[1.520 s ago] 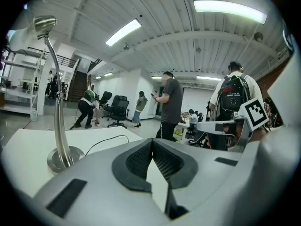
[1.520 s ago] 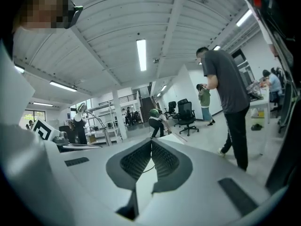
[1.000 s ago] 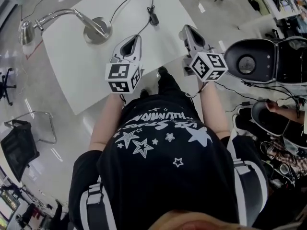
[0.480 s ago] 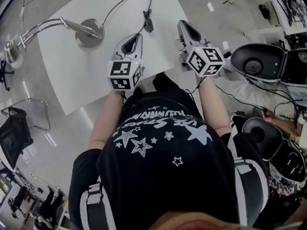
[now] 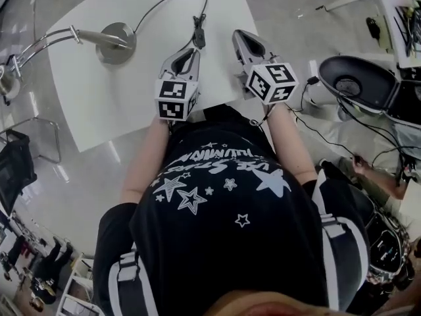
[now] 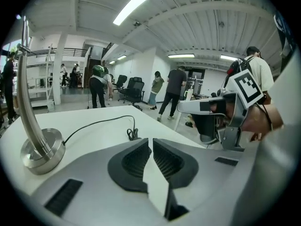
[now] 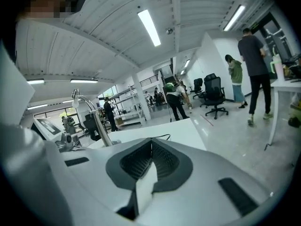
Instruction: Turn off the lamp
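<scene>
Head view, lamp's cord switch point(image 5: 198, 38) just ahead of left hand-held gripper point(image 5: 190, 52), jaws together, empty

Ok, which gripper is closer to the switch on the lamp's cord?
The left gripper, its tip just short of the black switch; the right gripper sits farther off to the side.

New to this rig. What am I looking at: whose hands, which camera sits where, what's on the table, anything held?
No robot: a person stands at a white table, working two hand-held grippers. The head view looks down from a camera on the person's head. The other two views ride on the grippers, looking along their fingers. On the table stands a metal lamp, wired to what looks like an inline switch. The left gripper and right gripper are both shut, holding nothing.
</scene>
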`<state>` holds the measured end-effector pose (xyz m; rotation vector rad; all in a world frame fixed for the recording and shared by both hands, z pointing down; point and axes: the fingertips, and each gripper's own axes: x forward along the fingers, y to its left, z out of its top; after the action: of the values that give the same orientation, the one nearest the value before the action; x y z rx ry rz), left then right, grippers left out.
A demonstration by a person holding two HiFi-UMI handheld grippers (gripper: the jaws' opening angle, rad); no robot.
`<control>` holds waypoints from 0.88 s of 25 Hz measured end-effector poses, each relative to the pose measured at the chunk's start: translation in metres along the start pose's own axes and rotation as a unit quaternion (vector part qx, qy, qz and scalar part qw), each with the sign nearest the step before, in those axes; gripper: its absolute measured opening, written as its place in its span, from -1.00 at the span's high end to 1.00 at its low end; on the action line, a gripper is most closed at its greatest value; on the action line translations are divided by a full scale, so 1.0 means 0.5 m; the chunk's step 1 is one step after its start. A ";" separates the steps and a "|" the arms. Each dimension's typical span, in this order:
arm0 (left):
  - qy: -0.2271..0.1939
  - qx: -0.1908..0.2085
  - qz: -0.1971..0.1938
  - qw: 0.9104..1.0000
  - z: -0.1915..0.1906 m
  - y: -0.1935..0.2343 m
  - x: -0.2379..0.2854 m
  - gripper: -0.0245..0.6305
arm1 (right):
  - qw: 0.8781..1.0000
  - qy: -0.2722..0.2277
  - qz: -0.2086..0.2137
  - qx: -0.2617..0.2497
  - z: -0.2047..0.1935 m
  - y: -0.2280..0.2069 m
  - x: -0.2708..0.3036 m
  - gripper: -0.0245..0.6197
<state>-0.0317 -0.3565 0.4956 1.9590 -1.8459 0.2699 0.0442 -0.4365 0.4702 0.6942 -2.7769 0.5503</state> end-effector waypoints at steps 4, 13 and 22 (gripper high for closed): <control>0.019 0.002 0.004 1.000 -0.027 -0.010 0.038 0.76 | 1.000 0.014 0.021 -0.007 -0.013 -0.007 0.022 0.90; 0.069 0.043 0.070 0.994 -0.086 0.008 0.105 0.43 | 0.996 0.061 0.066 -0.027 -0.056 -0.010 0.068 0.90; 0.085 0.034 0.116 0.989 -0.100 0.033 0.138 0.43 | 0.990 0.094 0.097 -0.038 -0.088 -0.002 0.097 0.90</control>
<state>-0.0341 -0.3970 0.5720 1.7050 -1.9731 0.5604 0.0086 -0.4390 0.5247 0.3391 -2.6856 0.5145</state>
